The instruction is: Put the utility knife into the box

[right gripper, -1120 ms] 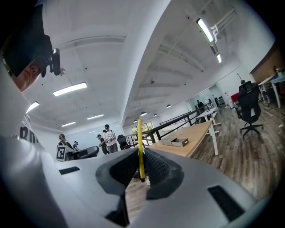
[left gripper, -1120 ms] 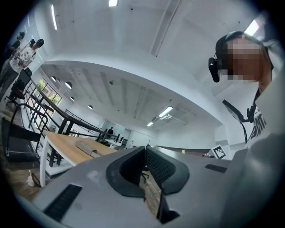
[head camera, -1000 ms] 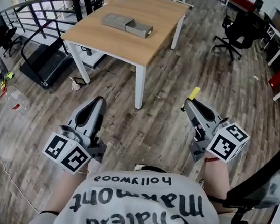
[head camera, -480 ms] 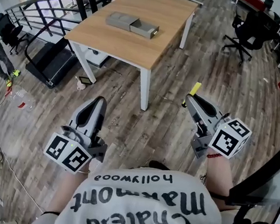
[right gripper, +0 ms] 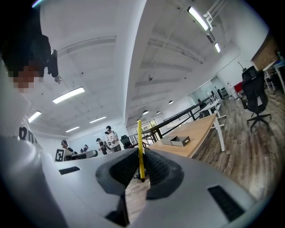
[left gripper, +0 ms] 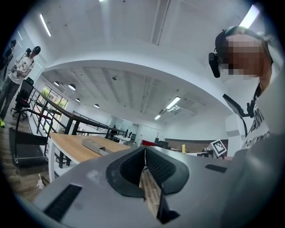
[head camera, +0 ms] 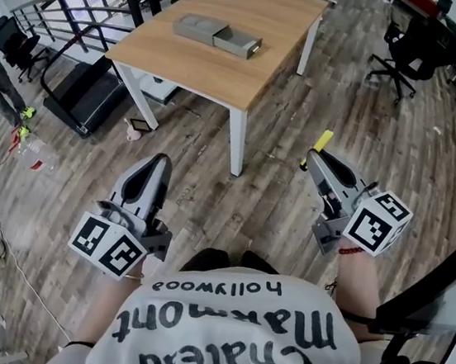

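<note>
Wooden table [head camera: 227,64] holds the box [head camera: 218,36] well ahead, right gripper [head camera: 311,157] clamping the yellow utility knife [head camera: 323,140], left gripper [head camera: 160,162] jaws together, empty.

Bright, even light from ceiling strips [right gripper: 69,95]; fisheye edges, perhaps slightly soft.

The table [head camera: 218,67] is showing smooth matt wood, the floor [head camera: 251,197] is showing streaky grey-brown planks, and the utility knife [right gripper: 140,149] is gleaming like yellow plastic.

A wooden table [head camera: 219,59] stood on plank flooring [head camera: 268,192]; right of it an office chair [head camera: 413,45], left a railing [head camera: 82,13], perhaps a treadmill [head camera: 85,100].
</note>
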Action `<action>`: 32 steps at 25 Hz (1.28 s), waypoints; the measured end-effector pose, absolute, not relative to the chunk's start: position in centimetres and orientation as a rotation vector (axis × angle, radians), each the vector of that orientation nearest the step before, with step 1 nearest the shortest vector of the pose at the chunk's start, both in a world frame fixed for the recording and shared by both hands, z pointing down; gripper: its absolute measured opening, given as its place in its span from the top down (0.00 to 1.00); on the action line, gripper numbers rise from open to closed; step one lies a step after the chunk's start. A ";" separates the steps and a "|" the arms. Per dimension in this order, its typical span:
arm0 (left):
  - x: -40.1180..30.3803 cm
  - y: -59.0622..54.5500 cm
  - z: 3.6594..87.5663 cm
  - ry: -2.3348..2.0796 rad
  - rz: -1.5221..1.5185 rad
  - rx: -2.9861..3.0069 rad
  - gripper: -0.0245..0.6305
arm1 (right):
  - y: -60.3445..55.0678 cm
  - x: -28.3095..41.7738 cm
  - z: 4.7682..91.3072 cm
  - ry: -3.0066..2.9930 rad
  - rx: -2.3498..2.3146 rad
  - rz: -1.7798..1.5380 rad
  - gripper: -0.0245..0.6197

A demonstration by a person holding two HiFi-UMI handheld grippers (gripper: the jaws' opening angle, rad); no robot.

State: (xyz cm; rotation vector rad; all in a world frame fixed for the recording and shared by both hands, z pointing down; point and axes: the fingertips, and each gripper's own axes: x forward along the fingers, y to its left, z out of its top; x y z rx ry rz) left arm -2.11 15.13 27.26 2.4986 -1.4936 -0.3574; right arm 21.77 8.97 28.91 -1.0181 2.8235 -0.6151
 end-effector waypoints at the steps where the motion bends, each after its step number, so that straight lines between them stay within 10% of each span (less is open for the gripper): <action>1: -2.2 15.2 27.4 -1.497 -0.353 2.494 0.94 | 9.1 21.8 29.1 2.821 -1.018 -0.625 0.89; 32: -5.0 -9.3 27.1 -1.299 -0.331 2.599 0.94 | -11.5 19.3 29.6 2.727 -1.214 -0.666 0.89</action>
